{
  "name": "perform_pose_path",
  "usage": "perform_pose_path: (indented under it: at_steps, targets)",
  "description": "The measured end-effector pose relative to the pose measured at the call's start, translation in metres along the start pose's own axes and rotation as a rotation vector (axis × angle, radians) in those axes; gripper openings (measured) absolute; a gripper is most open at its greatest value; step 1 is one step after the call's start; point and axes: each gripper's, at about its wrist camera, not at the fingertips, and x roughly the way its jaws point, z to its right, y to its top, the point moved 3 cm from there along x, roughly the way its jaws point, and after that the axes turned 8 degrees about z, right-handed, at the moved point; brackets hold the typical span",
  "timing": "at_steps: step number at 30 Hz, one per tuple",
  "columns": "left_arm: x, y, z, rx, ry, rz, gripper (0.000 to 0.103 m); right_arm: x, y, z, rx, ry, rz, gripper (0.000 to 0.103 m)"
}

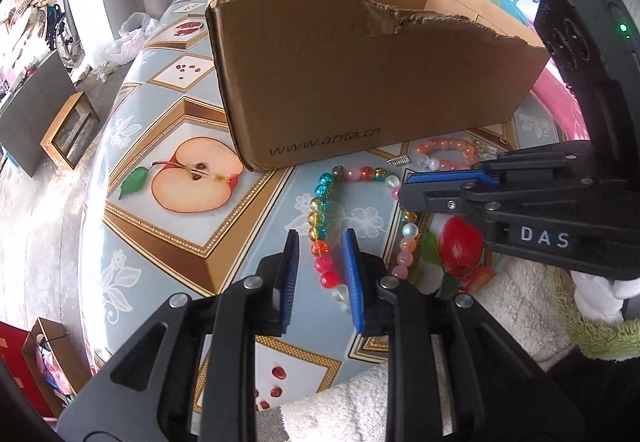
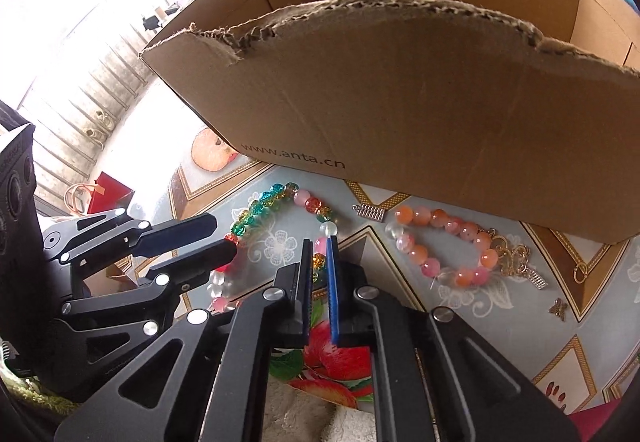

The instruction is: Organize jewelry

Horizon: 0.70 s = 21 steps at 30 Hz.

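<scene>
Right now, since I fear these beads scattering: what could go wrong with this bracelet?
The right gripper pinches one bead of the multicolour bracelet while the left gripper straddles its other side: pulling apart may strain it. The round bead may slip out. The cardboard box has a torn, jagged rim that could snag it.
</scene>
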Motion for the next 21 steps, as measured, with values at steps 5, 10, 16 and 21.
perform_pose_path:
  at_steps: [5,10,16,21]
  targets:
    - [0.011,0.004,-0.003,0.016,0.017,-0.007,0.021,-0.009,0.001,0.014,0.004,0.016,0.006,0.007]
    - [0.014,0.005,0.004,0.059,0.045,-0.005,0.021,-0.008,0.000,0.019,-0.003,0.020,-0.002,0.011]
    - [0.014,0.007,0.006,0.062,0.060,0.004,0.013,-0.003,-0.002,0.009,-0.051,-0.003,0.004,0.011]
    - [0.012,0.009,0.001,0.015,0.037,-0.003,0.009,-0.004,-0.007,0.004,-0.070,-0.008,0.017,0.010]
